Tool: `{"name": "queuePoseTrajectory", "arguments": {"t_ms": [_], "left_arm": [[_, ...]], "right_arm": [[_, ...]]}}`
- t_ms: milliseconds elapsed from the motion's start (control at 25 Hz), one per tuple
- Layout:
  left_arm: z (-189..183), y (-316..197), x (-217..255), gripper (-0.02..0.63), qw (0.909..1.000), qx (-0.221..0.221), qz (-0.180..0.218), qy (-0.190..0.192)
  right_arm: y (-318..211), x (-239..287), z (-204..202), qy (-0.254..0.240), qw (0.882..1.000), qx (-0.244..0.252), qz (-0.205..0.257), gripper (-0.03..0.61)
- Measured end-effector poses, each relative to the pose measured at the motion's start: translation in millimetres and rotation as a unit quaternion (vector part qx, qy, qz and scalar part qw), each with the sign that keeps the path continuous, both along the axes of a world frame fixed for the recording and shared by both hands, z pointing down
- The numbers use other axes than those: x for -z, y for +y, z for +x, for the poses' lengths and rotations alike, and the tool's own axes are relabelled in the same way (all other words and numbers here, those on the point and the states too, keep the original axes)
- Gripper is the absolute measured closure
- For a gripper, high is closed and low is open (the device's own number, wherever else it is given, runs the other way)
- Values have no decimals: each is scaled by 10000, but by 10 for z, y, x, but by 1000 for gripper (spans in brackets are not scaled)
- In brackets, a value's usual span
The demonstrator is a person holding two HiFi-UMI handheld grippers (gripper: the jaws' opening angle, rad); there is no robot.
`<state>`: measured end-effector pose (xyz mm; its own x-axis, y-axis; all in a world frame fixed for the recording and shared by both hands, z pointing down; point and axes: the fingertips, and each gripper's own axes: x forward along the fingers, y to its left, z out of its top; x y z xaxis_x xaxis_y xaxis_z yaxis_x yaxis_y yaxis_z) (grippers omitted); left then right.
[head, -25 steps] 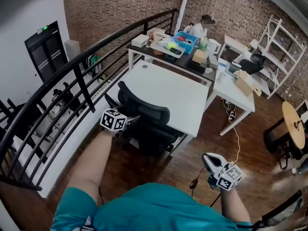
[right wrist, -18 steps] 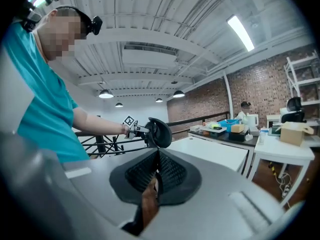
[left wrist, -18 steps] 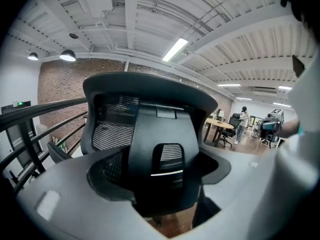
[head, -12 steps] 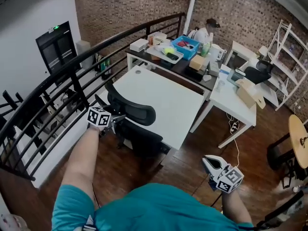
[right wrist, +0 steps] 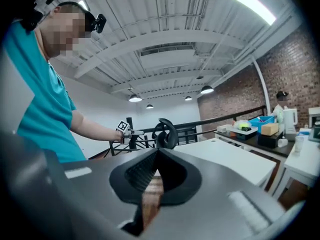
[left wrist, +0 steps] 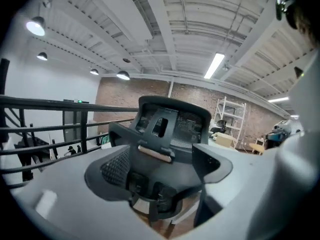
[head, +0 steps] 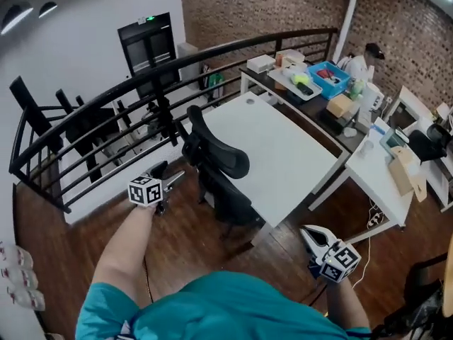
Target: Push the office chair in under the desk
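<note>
chair (head: 221, 168): parked at tabletop's (head: 283, 161) left edge
left claw (head: 173, 179): just been spread wider, nothing gripped
right claw (head: 309, 234): pinched together, empty

A curved black railing (head: 212, 55) ran from the near left to the far right over the wooden floor (head: 71, 239). Beyond it, at the left, stood black chairs (head: 85, 126), and farther off a dark double door (head: 148, 44) under a green sign (head: 149, 18). A brick wall (head: 262, 6) closed the far side, with a white column (head: 346, 9) before it. On the far dark tabletop (head: 318, 112) lay a blue bin (head: 330, 78) and a cardboard box (head: 340, 105). A person (head: 364, 62) sat just beyond.
</note>
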<state>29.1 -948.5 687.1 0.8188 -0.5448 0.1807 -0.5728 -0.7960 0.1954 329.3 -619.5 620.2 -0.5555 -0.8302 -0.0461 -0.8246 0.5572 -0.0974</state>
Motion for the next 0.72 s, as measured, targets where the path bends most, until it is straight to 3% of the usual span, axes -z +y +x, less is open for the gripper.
{"name": "queuePoseTrajectory", "arguments": {"t_ms": [160,320,560,720], "left_arm": [[-527,1141,120,300,9993,-49,364,101],[-1114,2395,182,360,9970,434,532,362],[-1665,4339,-148,382,9923,1009,481,531],[-2054,5487,-257,382,9882,1420,314,485]], "right_arm": [[11,167,-322,-42,9973,705,188,578],[209,353,-816,-11,9851,1656,468,578],[1342,270,-1431,113,9672,2490,493,578],[2018,369,-1733,-42,9601,2781,303,578]]}}
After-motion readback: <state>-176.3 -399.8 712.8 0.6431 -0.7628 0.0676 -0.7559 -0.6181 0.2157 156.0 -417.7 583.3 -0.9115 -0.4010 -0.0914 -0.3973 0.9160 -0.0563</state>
